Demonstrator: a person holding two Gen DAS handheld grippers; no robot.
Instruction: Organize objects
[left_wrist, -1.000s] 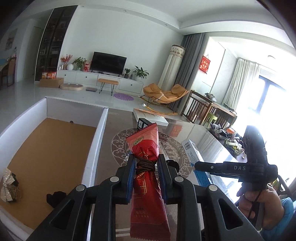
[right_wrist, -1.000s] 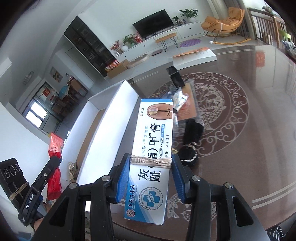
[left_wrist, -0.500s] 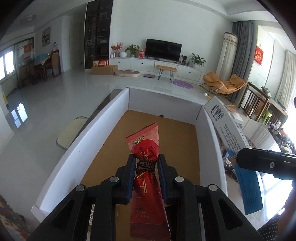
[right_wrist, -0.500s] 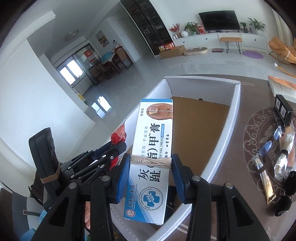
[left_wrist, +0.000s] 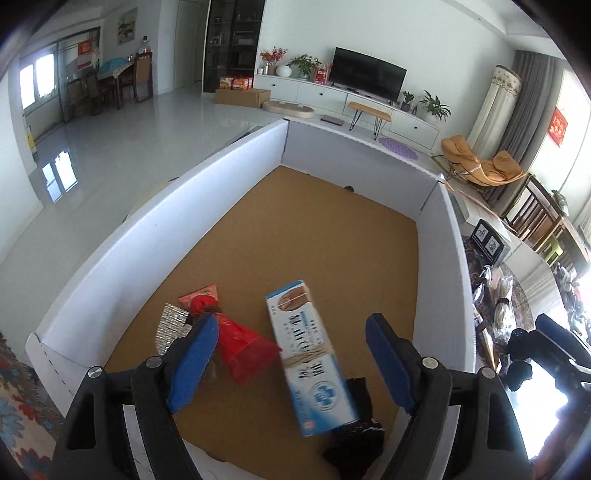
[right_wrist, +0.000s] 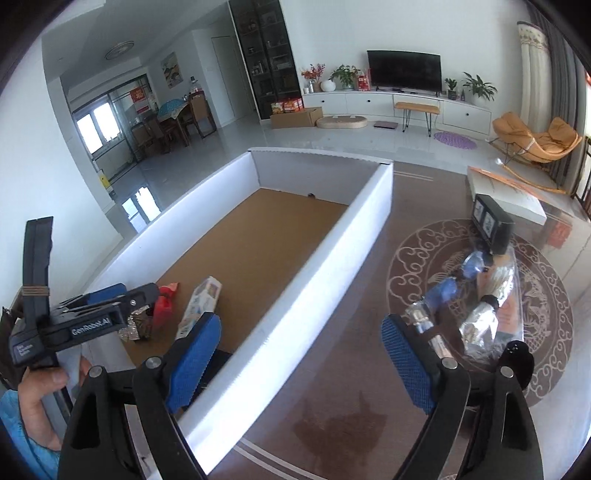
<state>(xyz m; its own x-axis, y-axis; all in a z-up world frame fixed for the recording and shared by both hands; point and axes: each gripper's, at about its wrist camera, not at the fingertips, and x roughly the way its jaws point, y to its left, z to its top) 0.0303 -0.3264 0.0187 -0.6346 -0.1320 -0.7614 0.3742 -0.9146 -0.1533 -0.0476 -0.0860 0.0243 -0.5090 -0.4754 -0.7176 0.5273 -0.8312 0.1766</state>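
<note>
A white-walled box with a brown floor holds a red packet, a blue-and-white nail cream carton, a silver sparkly item and a black item. My left gripper is open and empty above the box's near end. My right gripper is open and empty over the box's right wall. The red packet and the carton also show in the right wrist view, beside the left gripper.
On the patterned brown table to the right of the box lie several foil and blue packets and a black box. A white flat box sits further back. The living room lies beyond.
Both grippers have opened. The red packet and the nail cream carton have dropped onto the box floor. The right gripper has swung right, over the box wall and table.
</note>
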